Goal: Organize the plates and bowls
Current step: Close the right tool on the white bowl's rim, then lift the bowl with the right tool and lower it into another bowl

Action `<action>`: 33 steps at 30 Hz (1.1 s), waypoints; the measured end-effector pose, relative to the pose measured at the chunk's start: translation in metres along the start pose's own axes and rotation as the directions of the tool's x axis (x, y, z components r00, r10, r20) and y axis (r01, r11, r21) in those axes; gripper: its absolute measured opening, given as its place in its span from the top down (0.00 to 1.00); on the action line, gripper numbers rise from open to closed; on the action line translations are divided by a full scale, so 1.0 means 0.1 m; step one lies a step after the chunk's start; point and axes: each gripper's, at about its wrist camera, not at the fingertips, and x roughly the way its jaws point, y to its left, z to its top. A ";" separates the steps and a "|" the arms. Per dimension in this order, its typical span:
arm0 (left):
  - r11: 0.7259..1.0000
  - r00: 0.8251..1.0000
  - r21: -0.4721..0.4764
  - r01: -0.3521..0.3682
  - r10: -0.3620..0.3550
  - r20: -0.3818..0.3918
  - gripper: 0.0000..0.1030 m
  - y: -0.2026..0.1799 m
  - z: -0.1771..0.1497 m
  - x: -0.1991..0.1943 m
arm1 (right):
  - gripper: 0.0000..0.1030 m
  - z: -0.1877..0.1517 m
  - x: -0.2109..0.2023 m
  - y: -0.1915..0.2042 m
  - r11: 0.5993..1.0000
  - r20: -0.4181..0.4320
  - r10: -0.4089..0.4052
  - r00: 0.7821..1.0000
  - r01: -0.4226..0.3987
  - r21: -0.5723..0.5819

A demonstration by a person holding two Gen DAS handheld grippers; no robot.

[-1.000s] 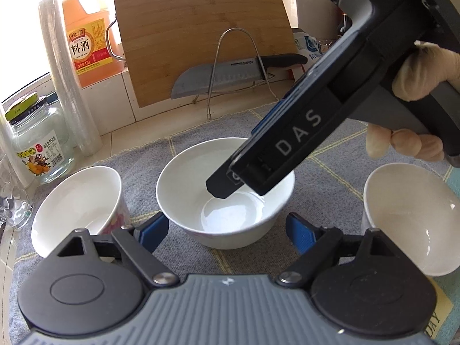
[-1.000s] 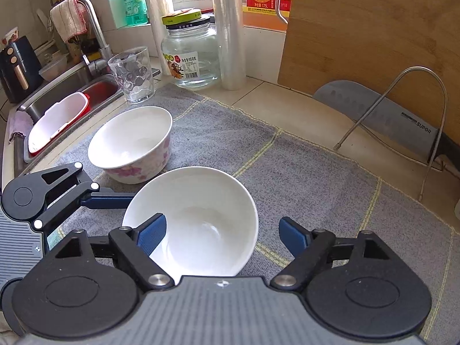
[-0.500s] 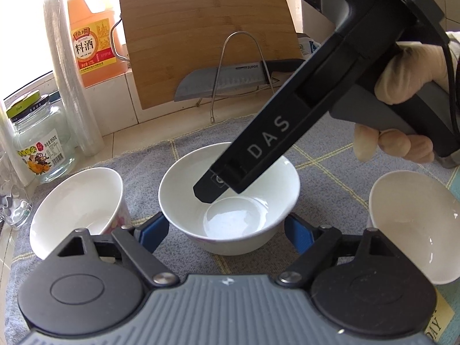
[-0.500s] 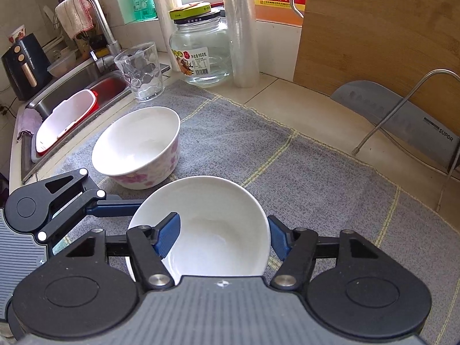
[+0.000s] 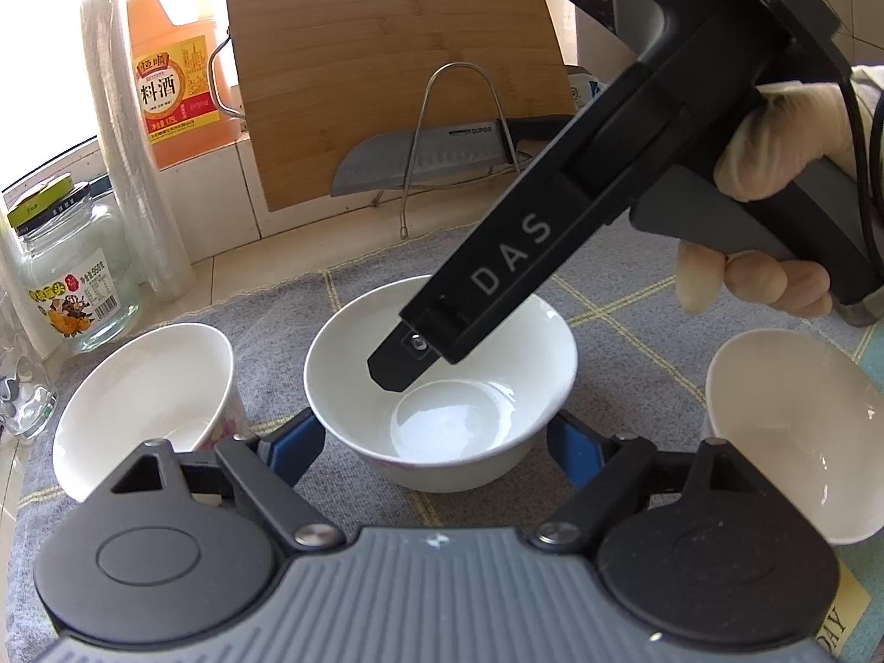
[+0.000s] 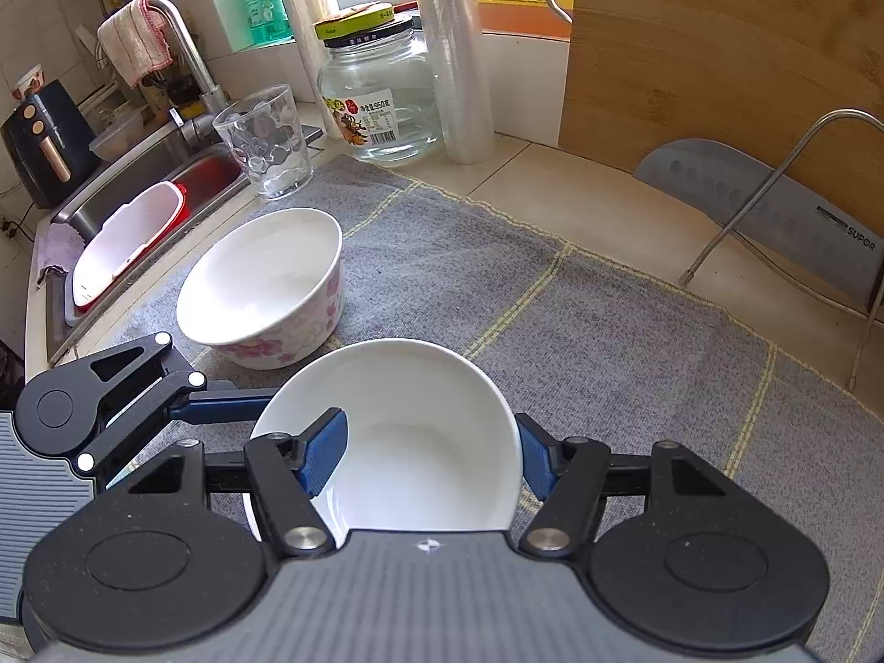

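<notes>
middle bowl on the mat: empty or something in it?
Empty of food. The middle bowl shows a bare, glossy white bottom; only one pad of the right tongs reaches inside. Whether a film of water remains, cannot tell.

Right bowl [image 5: 795, 442] cut off rightward

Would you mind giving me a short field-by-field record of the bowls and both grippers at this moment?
surface: grey mat
bowls: three, all upright, apart from one another
middle bowl: plain white, empty, between both grippers
floral bowl: pink flowers outside, empty, untouched
third bowl: plain white, empty, untouched
right gripper: shut on middle bowl, one pad inside it, one outside the rim
left gripper: open, pads flanking middle bowl low down; contact unclear
</notes>
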 end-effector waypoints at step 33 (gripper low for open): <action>0.986 0.990 0.093 0.141 -0.141 -0.003 0.16 -0.35 0.11 -0.72 | 0.31 -0.46 -1.06 0.34 0.997 0.083 -0.043 0.996 0.038 0.063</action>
